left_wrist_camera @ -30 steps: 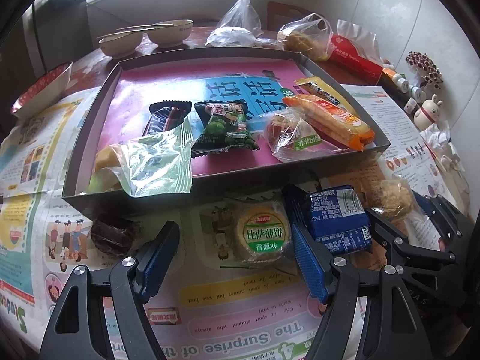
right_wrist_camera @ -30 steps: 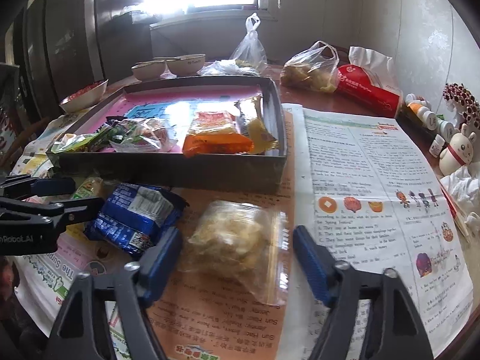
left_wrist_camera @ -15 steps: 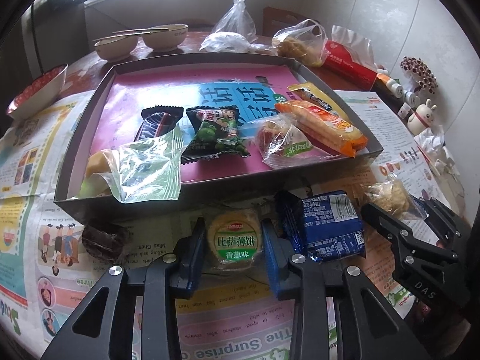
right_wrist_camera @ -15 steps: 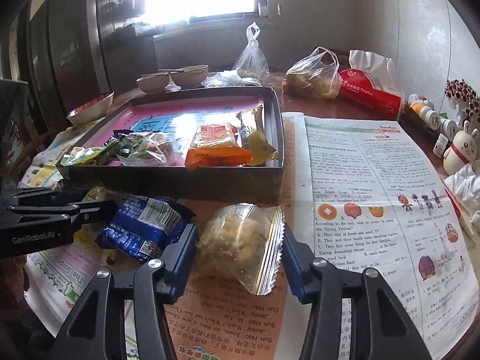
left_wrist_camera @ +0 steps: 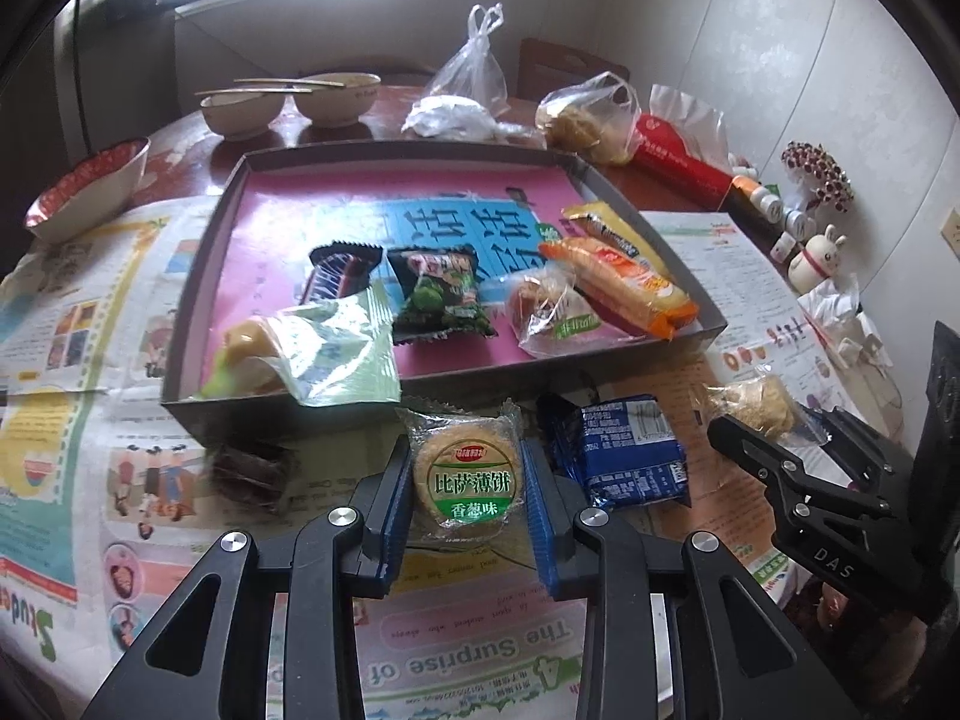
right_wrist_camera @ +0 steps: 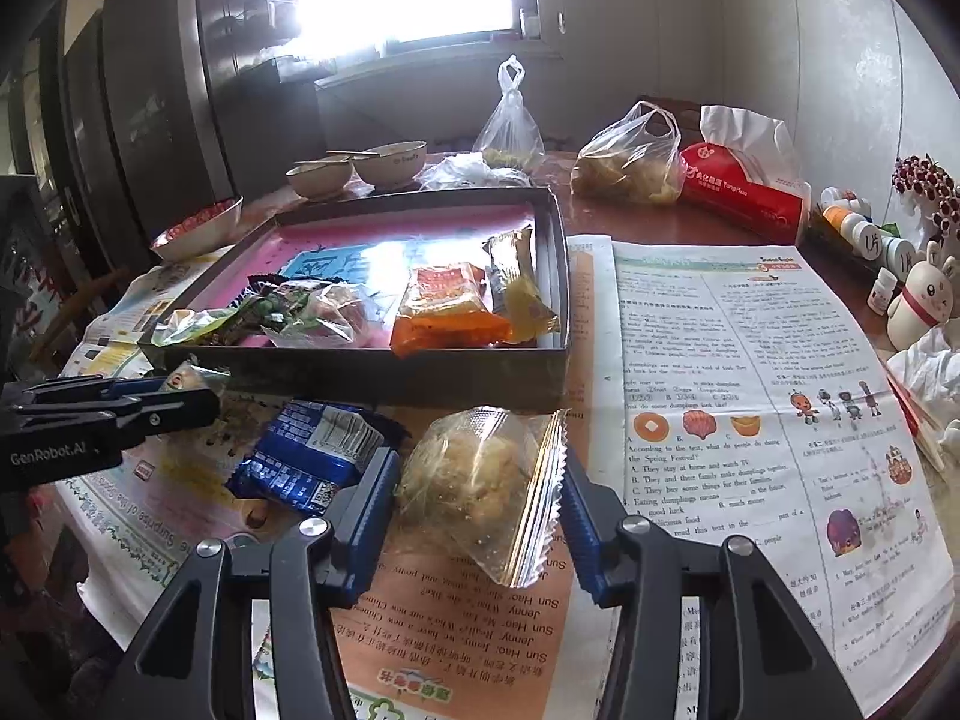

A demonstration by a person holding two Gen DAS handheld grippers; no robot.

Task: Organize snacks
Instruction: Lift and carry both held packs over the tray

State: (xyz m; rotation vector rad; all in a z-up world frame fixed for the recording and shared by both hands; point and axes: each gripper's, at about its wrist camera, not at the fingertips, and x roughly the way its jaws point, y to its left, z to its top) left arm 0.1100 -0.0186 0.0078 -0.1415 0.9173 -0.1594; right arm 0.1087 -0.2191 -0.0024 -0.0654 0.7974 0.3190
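The left gripper (left_wrist_camera: 467, 483), low centre of its own view, is clamped on a round cracker packet (left_wrist_camera: 465, 474), blue pads pressed to both sides of the disc; its jaws have just been closing, with that packet between them. The packet appears lifted slightly off the newspaper (left_wrist_camera: 120, 420), though this angle does not settle it. The right gripper (right_wrist_camera: 477, 492), low centre of its view, grips a clear bag of crumbly pastry (right_wrist_camera: 480, 480), its jaws likewise just closed onto it, the crimped seam bunched against the right-hand pad. Between the two holds, a blue biscuit pack (left_wrist_camera: 624, 456) lies loose on the paper, and a small dark wrapped sweet (left_wrist_camera: 252, 468) sits at lower left of the left view. Above them stands the tray (left_wrist_camera: 192, 312), its near wall just behind the held items, with six wrapped snacks already lined along its front edge. Handling judgement: both items are light. The cracker is stiff but brittle, and its film is slick, so a hold across the full width of the disc is sound, provided pressure stays modest. The pastry bag is soft and air-filled, its contents are prone to crumbling, and it is best taken across the bulk rather than by the seam. Bowls (left_wrist_camera: 288, 102), plastic bags and a red tissue pack (right_wrist_camera: 744, 192) crowd the upper part of both views, clear of the work.
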